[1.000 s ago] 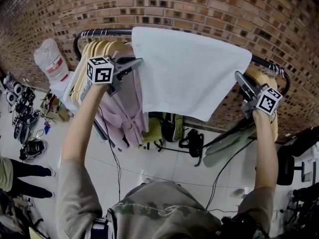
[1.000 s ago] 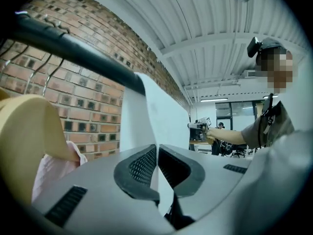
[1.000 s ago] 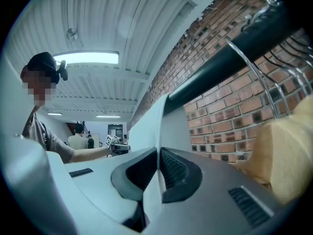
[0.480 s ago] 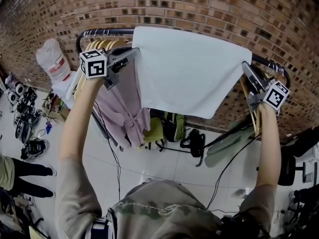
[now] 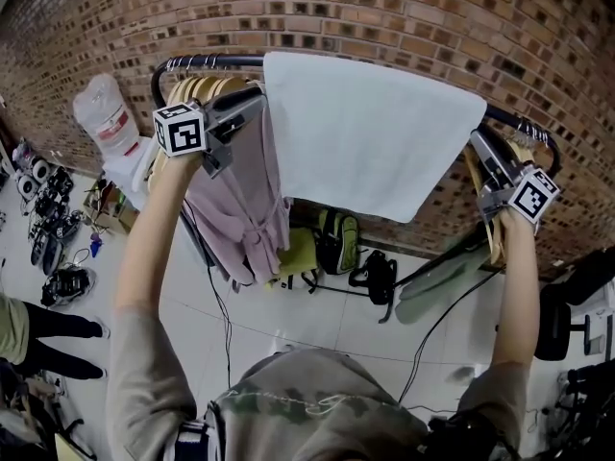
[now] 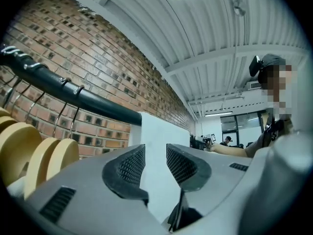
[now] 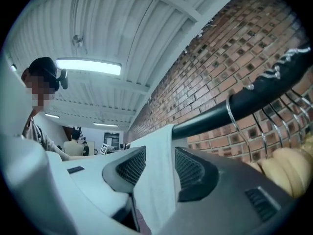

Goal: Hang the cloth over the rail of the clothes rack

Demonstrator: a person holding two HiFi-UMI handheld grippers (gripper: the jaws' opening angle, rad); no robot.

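A white cloth (image 5: 370, 137) hangs draped over the black rail (image 5: 202, 61) of the clothes rack, in front of the brick wall. My left gripper (image 5: 252, 104) is at the cloth's left edge. In the left gripper view its jaws (image 6: 155, 153) are opening, with the cloth (image 6: 164, 131) just beyond the gap and below the rail (image 6: 73, 94). My right gripper (image 5: 480, 142) is at the cloth's right edge. Its jaws (image 7: 160, 155) are opening too, and the cloth (image 7: 156, 180) runs loosely between the pads, under the rail (image 7: 259, 94).
Wooden hangers (image 5: 197, 89) and a pink garment (image 5: 240, 209) hang left of the cloth, and more hangers (image 5: 480, 185) hang at the right. A water bottle (image 5: 101, 113) stands at the left. Bags (image 5: 332, 243) and cables lie on the floor. A person's legs (image 5: 38, 329) show at the left.
Both grippers have moved up closer to the rail, the right one the most. The cloth has shifted slightly to the right along the rail.
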